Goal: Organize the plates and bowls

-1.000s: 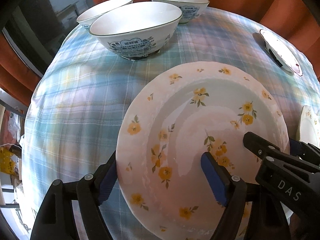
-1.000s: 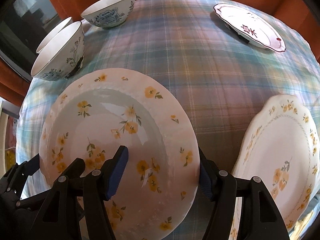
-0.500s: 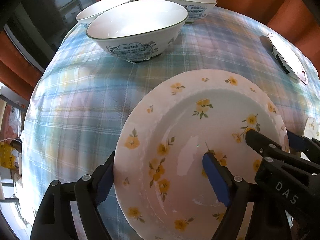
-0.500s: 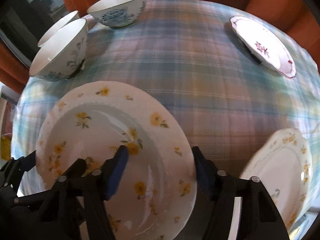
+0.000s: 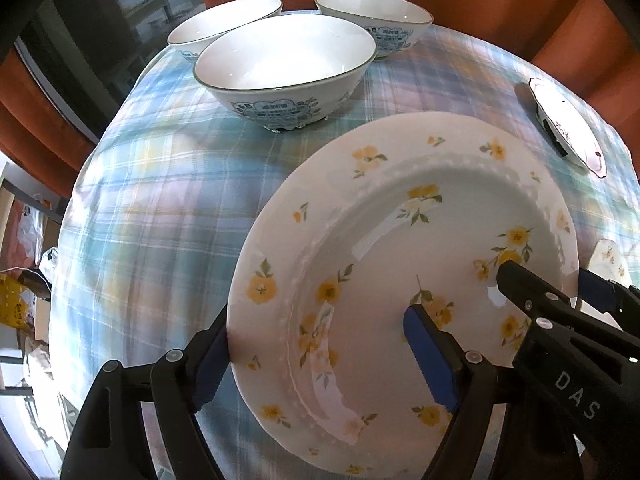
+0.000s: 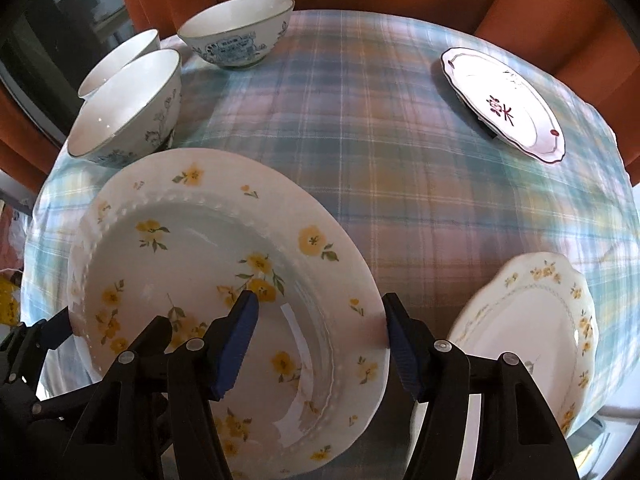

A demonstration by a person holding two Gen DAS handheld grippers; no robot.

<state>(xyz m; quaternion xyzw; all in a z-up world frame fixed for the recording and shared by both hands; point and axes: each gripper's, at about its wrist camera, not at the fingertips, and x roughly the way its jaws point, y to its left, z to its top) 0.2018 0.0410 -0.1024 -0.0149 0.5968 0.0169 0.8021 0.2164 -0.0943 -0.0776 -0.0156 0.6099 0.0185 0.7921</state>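
Yellow-flower plate [image 5: 400, 280]: lifted and tilted over the near left part of the tabletop [image 6: 380, 160], shared between both grippers.
Left gripper [image 5: 316, 356]: fingers straddle the plate's left rim, outer pad under or against the edge, inner pad over the well; whether they clamp cannot be told, a loose hold is judged likely.
Right gripper [image 6: 320, 336]: fingers straddle the right rim of the same plate; jaws have just been closing, with the rim between them; outer pad seems to touch the edge, firm pressure cannot be told.
Bowls: three blue-patterned bowls at the far left, the nearest bowl [image 5: 284, 76] close to the other two [image 5: 224, 24] [image 5: 376, 20]; none nested.
Second yellow plate [image 6: 528, 336]: flat at the near right edge, just beside the held plate, nothing stacked on it.
Red-motif plate [image 6: 504, 104]: alone at the far right, well apart from the rest.
Done so far: no stack seen; bowls only grouped, judged.
Left to do: held plate to be set on a matching plate, probably the near right one; red-motif plate to be added; bowls to be nested.
Progress: early, judged.
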